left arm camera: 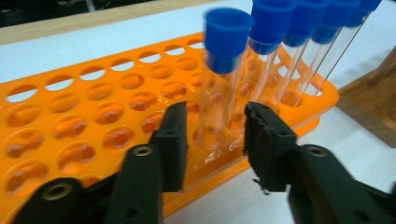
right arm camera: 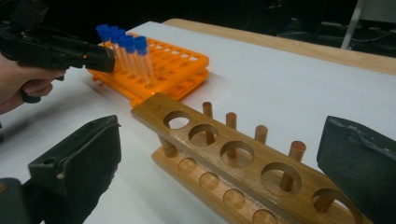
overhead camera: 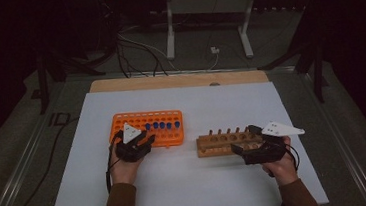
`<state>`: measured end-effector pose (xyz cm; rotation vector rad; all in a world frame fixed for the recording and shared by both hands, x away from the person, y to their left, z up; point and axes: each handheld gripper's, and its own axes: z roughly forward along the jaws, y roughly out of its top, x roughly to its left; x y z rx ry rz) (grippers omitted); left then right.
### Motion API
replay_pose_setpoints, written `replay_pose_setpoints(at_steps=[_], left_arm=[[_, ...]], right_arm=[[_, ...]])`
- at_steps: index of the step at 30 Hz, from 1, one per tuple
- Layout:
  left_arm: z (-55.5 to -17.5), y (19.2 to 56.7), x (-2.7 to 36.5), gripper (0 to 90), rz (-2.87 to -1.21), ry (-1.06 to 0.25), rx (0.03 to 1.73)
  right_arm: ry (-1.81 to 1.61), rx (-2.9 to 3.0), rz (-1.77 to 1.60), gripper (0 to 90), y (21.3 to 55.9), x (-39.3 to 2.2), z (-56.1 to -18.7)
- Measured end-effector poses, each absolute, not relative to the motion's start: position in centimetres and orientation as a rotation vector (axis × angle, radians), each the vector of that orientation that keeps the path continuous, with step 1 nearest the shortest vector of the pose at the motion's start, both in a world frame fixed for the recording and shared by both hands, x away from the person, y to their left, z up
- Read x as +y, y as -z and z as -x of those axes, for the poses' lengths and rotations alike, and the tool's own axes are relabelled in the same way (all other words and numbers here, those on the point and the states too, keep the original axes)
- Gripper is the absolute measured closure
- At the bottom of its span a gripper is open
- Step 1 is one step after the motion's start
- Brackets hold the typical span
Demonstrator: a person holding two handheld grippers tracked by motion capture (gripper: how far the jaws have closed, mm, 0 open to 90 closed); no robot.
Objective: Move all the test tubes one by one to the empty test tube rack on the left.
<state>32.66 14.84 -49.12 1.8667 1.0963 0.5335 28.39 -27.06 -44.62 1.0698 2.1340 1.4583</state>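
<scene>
Left gripper view: left gripper (left arm camera: 212,140) jaws apart around blue-capped tube (left arm camera: 219,84) in orange rack (left arm camera: 70,126), pads clear; right gripper (right arm camera: 224,182) spread wide over wooden rack (right arm camera: 243,163).

Blue-capped tube (left arm camera: 223,79) between the left tongs (left arm camera: 215,140) motion-blurred, farther tubes' caps (left arm camera: 345,11) cropped above, wooden rack (right arm camera: 243,158) cropped beside the right tongs (right arm camera: 224,172).

From above, your high view is dim: the room behind the white-topped desk (overhead camera: 193,182) sinks into near black, and only the desk surface catches soft, even light with faint shadows. Your left gripper view is brighter but smeared; the nearest clear plastic tube with a blue cap (left arm camera: 223,70) is motion-blurred, and the glossy orange plastic rack (left arm camera: 93,121) shows small glints. Your right gripper view is sharper on the brown wooden rack (right arm camera: 224,158), while the black tongs at its bottom edge are soft.
</scene>
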Motion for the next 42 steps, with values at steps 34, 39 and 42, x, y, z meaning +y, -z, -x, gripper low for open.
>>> replay_pose_setpoints(at_steps=[34,39,42], left_arm=[[-24.9,43.3,21.2,0.3,-1.564,-0.696,0.988],[-24.8,43.5,22.0,0.4,-1.552,-0.698,1.003],[-24.9,43.7,22.2,0.4,-1.549,-0.699,1.014]], right_arm=[[-1.503,1.979,-0.995,0.2,44.7,-29.0,-27.1],[-1.506,1.965,-1.006,0.2,44.9,-29.3,-27.2],[-1.502,1.964,-1.013,0.2,45.1,-29.4,-27.2]])
